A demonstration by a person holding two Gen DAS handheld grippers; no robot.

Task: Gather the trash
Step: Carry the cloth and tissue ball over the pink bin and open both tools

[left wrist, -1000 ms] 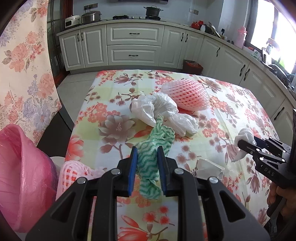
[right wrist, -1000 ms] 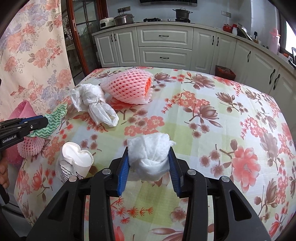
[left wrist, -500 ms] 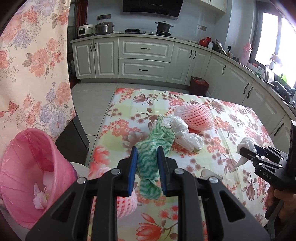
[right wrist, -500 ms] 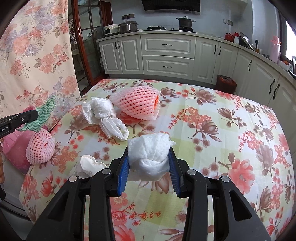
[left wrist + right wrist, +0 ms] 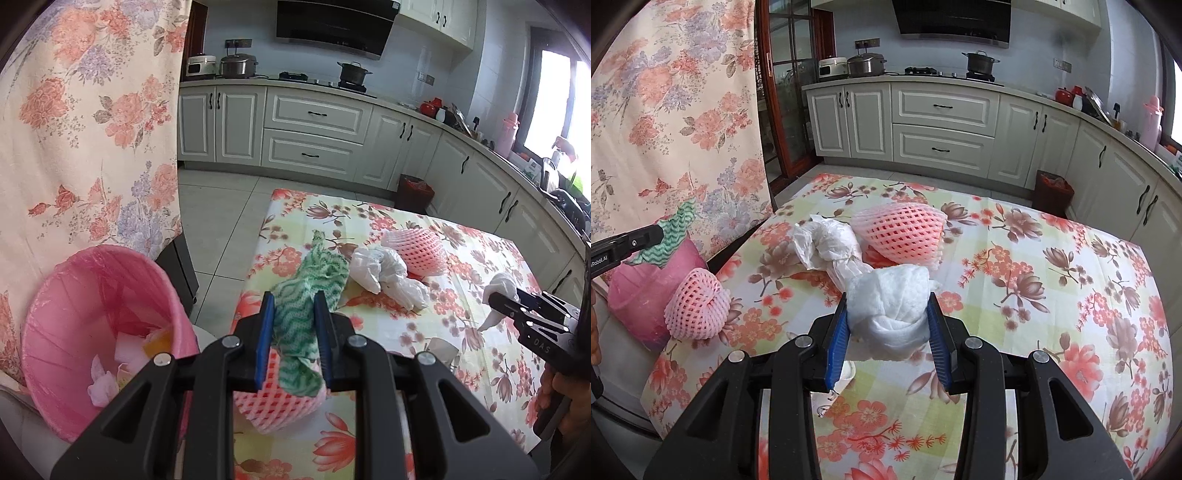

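Observation:
My left gripper (image 5: 293,306) is shut on a green-and-white wavy cloth (image 5: 301,317), held above the table's left edge. Left of it stands a pink-lined bin (image 5: 99,325) with scraps inside. My right gripper (image 5: 889,314) is shut on a crumpled white paper wad (image 5: 890,314), raised over the flowered tablecloth (image 5: 1034,295). Each gripper shows in the other view: the right one (image 5: 495,295) with its wad, the left one (image 5: 661,233) with the cloth (image 5: 668,242) over the bin (image 5: 639,295). A small pink foam net (image 5: 696,310) lies at the table's left corner.
A larger pink foam net (image 5: 901,232) and a knotted white plastic bag (image 5: 831,247) lie mid-table. A clear cup (image 5: 441,349) sits near the right gripper. A flowered curtain (image 5: 85,122) hangs at the left. White kitchen cabinets (image 5: 942,125) line the far wall.
Both grippers have risen with their loads. The left one has swung left toward the bin, which now shows its inside. The table has dropped lower in both views.

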